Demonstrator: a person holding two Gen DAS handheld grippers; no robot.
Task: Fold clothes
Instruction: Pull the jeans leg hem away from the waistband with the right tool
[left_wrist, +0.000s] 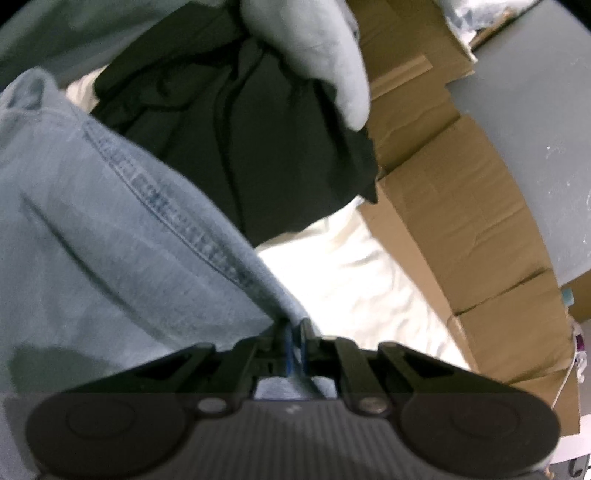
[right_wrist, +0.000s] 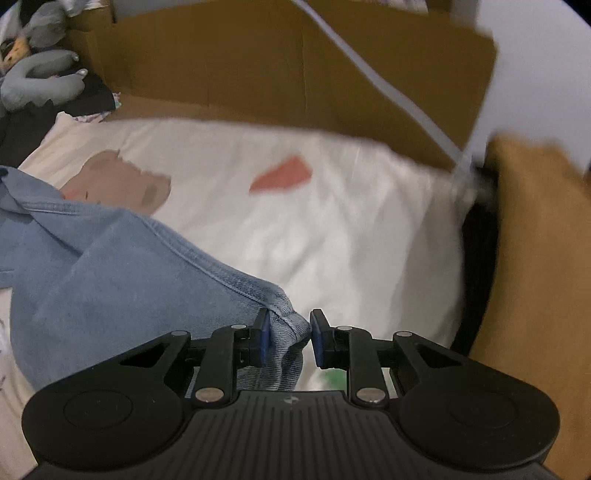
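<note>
A light blue denim garment (left_wrist: 110, 221) fills the left of the left wrist view, its stitched seam running down into my left gripper (left_wrist: 295, 332), which is shut on the fabric. In the right wrist view the same denim garment (right_wrist: 110, 266) lies on a white printed sheet (right_wrist: 332, 221). Its hemmed corner sits between the fingers of my right gripper (right_wrist: 290, 334). Those jaws stand apart, with the left pad touching the cloth and the right pad clear of it.
A black garment (left_wrist: 240, 129) and a pale grey cloth (left_wrist: 314, 48) hang or lie beyond the denim. Cardboard walls (left_wrist: 461, 203) (right_wrist: 258, 62) border the sheet. A mustard cloth (right_wrist: 535, 258), a white cable (right_wrist: 388, 88) and a grey plush toy (right_wrist: 37, 77) are nearby.
</note>
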